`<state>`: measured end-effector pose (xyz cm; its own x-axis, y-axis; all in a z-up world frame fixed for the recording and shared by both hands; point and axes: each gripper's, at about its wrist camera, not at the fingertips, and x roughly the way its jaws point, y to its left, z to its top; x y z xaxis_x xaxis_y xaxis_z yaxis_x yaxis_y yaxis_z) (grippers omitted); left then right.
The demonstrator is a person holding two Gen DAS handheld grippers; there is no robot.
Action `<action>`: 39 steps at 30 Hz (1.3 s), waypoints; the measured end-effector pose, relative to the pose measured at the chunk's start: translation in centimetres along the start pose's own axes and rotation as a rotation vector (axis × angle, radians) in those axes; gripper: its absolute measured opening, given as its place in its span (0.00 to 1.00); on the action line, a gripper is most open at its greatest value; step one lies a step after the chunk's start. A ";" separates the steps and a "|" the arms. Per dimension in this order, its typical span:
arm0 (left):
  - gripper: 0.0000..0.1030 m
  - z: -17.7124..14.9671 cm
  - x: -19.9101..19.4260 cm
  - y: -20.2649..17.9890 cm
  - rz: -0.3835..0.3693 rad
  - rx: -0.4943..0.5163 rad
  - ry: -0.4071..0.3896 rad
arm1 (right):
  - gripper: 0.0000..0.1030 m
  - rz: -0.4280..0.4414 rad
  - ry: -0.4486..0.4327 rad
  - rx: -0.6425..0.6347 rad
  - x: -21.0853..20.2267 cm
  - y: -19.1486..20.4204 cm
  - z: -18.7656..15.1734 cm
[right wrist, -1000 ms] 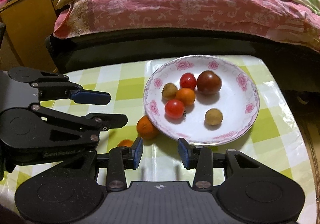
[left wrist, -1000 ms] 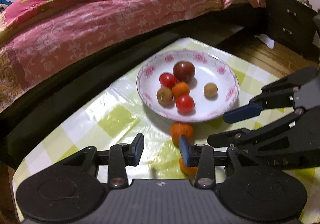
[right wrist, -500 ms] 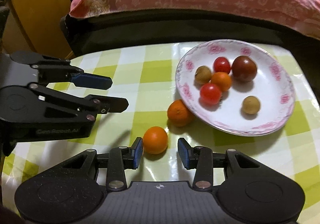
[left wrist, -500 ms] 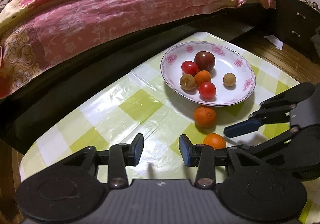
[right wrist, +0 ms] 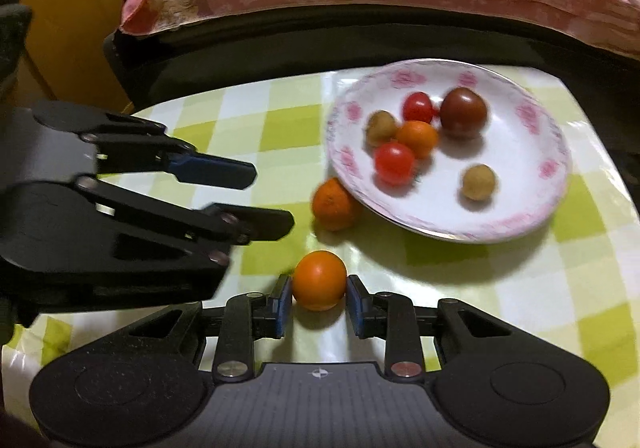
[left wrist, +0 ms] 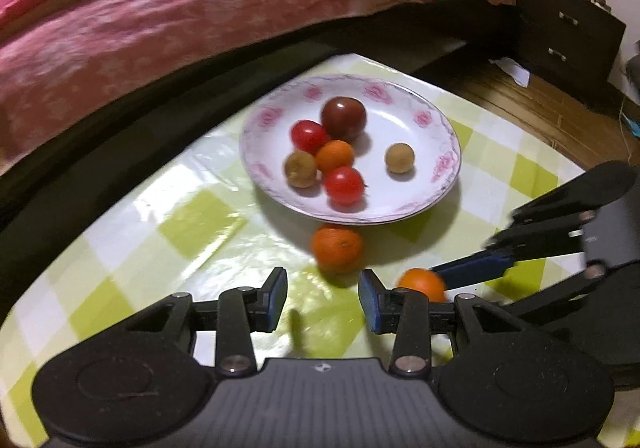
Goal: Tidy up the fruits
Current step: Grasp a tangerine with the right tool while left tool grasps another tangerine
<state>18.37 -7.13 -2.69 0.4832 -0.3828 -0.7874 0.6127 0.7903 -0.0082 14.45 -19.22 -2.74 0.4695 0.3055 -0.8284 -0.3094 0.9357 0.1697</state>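
Note:
A white plate with pink flowers point(left wrist: 436, 136) point(right wrist: 532, 136) holds several small fruits: red tomatoes, a dark tomato, a small orange and brown longans. Two oranges lie on the checked tablecloth beside it. My right gripper point(right wrist: 319, 301) is open, its pads on either side of the nearer orange point(right wrist: 319, 280), close but not clamped. That orange also shows in the left wrist view point(left wrist: 421, 283) next to the right gripper's fingers. My left gripper point(left wrist: 322, 300) is open and empty, just before the second orange point(left wrist: 337, 250) point(right wrist: 334, 204), which rests against the plate's rim.
The small table with a green-and-white checked cloth point(left wrist: 200, 220) stands against a bed with a pink floral cover point(left wrist: 180, 16). A dark drawer unit point(left wrist: 568, 36) stands at the right, a yellow wooden cabinet point(right wrist: 68, 28) at the left.
My right gripper has moved forward so the nearer orange now sits between its pads. My left gripper has moved closer to the plate and the second orange.

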 end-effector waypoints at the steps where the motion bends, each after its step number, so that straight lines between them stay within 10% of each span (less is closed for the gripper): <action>1: 0.47 0.1 0.6 -0.2 0.001 -0.002 0.006 | 0.24 -0.011 0.006 0.010 -0.4 -0.4 -0.3; 39: 0.42 -0.6 2.4 -4.2 0.058 0.090 0.001 | 0.25 -0.171 0.007 -0.011 -1.1 -3.9 -1.5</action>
<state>16.61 -11.05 -4.86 0.5190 -0.3370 -0.7856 0.6376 0.7647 0.0932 13.94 -23.49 -3.25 0.5099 0.1410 -0.8486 -0.2349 0.9718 0.0203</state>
